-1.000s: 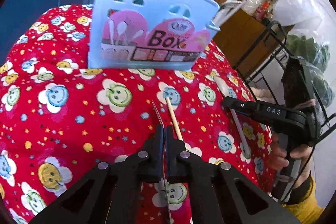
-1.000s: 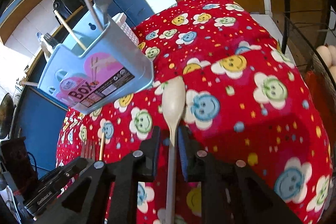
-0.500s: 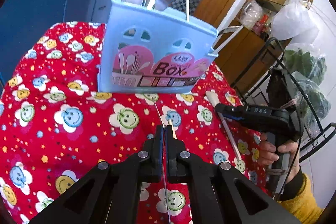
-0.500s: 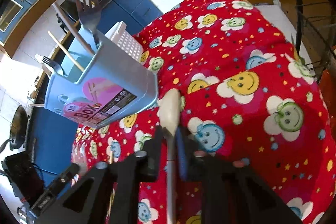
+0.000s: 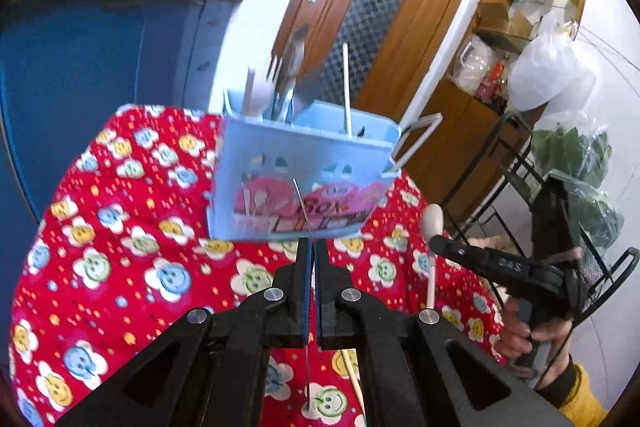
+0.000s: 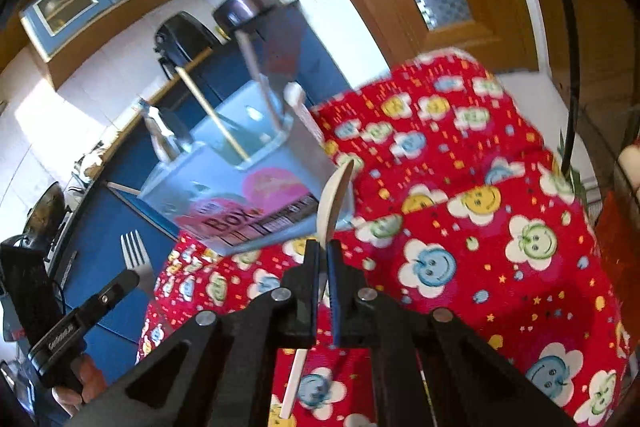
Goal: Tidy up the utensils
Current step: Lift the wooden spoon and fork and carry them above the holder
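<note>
Your red smiley tablecloth (image 5: 120,251) fills the kitchen table by the wooden door (image 5: 384,7). Compared with a second ago, your left gripper (image 5: 311,259) has pinched the fork (image 6: 136,255) up, and your right gripper (image 6: 323,259) has squeezed onto the spoon (image 6: 334,195), both now lifted before the blue box (image 5: 304,183).

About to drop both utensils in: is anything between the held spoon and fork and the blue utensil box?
Nothing visible blocks either. The spoon and fork hang in open air short of the blue utensil box. Inside it stand utensils and a chopstick; aim for a free gap.
</note>
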Available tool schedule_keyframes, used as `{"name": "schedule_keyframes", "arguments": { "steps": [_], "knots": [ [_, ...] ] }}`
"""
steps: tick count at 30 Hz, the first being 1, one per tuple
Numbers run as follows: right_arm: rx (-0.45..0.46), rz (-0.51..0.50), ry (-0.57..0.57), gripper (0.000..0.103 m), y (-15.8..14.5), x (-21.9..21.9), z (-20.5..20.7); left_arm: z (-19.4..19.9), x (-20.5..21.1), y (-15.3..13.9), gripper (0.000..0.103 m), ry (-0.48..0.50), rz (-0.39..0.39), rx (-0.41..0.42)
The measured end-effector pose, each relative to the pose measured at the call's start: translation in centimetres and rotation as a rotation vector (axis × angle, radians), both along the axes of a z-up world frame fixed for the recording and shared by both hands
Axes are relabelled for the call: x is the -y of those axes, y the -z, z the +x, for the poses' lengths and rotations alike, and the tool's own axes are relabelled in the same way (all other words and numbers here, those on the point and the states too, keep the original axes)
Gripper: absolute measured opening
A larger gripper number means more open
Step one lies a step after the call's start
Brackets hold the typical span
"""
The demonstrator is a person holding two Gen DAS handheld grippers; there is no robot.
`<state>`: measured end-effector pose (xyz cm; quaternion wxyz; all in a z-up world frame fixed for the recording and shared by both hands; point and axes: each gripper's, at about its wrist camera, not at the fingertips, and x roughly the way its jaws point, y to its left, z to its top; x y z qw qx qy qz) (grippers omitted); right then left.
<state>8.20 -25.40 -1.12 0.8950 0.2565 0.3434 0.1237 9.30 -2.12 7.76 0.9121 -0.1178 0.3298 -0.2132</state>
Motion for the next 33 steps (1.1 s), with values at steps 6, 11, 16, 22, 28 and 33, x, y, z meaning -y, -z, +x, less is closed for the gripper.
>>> {"name": "schedule_keyframes", "arguments": {
  "steps": [6, 11, 16, 22, 28, 33],
  "knots": [
    [0.116, -0.067, 0.020, 0.005, -3.6, -1.2, -1.3, 0.2, -0.4, -2.6, 0.001, -0.016, -0.006, 0.067],
    [0.190, -0.111, 0.031, 0.005, -6.3, -2.2, -1.1, 0.7, -0.3, -5.8, 0.001, -0.020, -0.002, 0.143],
    [0.233, -0.145, 0.041, 0.005, -8.2, -2.8, -0.2, 1.6, 0.1, -9.1, 0.001, -0.025, 0.015, 0.216],
    [0.267, -0.176, 0.061, 0.005, -9.8, -3.1, 1.0, 3.1, 0.4, -12.9, 0.001, -0.044, 0.032, 0.287],
    [0.307, -0.202, 0.090, 0.005, -11.3, -3.3, 2.7, 5.0, 0.8, -15.3, 0.001, -0.070, 0.055, 0.330],
    [0.347, -0.230, 0.128, 0.005, -12.3, -3.5, 4.4, 6.6, 1.1, -15.3, 0.001, -0.109, 0.100, 0.359]
  ]
}}
